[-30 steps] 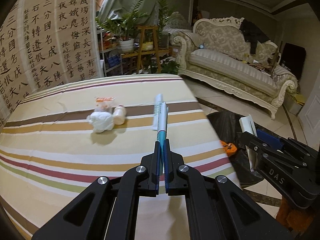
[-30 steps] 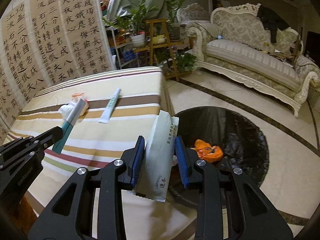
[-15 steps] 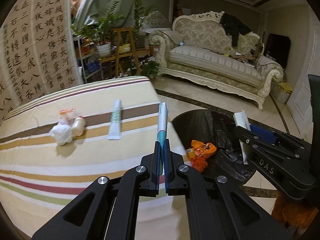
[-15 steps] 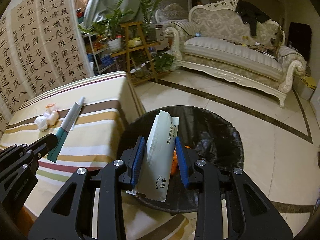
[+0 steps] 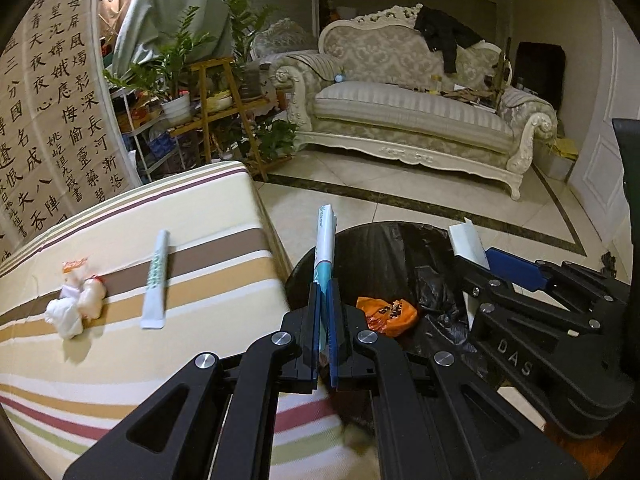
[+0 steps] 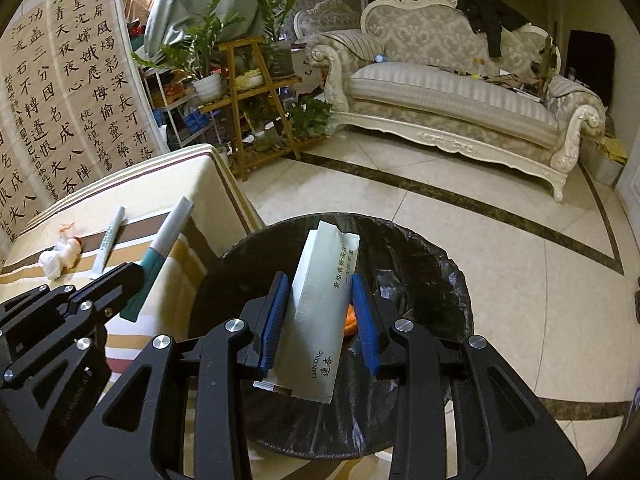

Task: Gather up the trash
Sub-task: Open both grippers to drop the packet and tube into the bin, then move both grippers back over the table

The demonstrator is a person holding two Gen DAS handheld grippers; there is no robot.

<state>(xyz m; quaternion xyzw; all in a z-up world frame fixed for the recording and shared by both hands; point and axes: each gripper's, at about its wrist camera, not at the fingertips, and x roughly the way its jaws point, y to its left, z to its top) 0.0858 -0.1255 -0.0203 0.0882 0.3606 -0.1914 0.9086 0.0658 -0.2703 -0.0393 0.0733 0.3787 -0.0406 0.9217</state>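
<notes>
Left gripper (image 5: 324, 320) clamps our teal-white tube (image 5: 325, 240); right gripper (image 6: 320, 312) grips flat paper sachet (image 6: 324, 308), both over bin (image 6: 420, 248). We judge task roughly midway: orange wrapper (image 5: 386, 314) in bin already, two items poised to drop. Left on striped table (image 5: 120, 364): slim white tube (image 5: 156, 278), crumpled tissue wad (image 5: 74, 308) (soft, lumpy). Bin liner glossy black, wrinkled.

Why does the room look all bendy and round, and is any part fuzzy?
Both wrist views use fisheye lenses, so the sofa and floor lines curve and the corners go black. Left wrist view: the tablecloth edge near the left gripper smears slightly; right wrist view: the packet print is sharp.
</notes>
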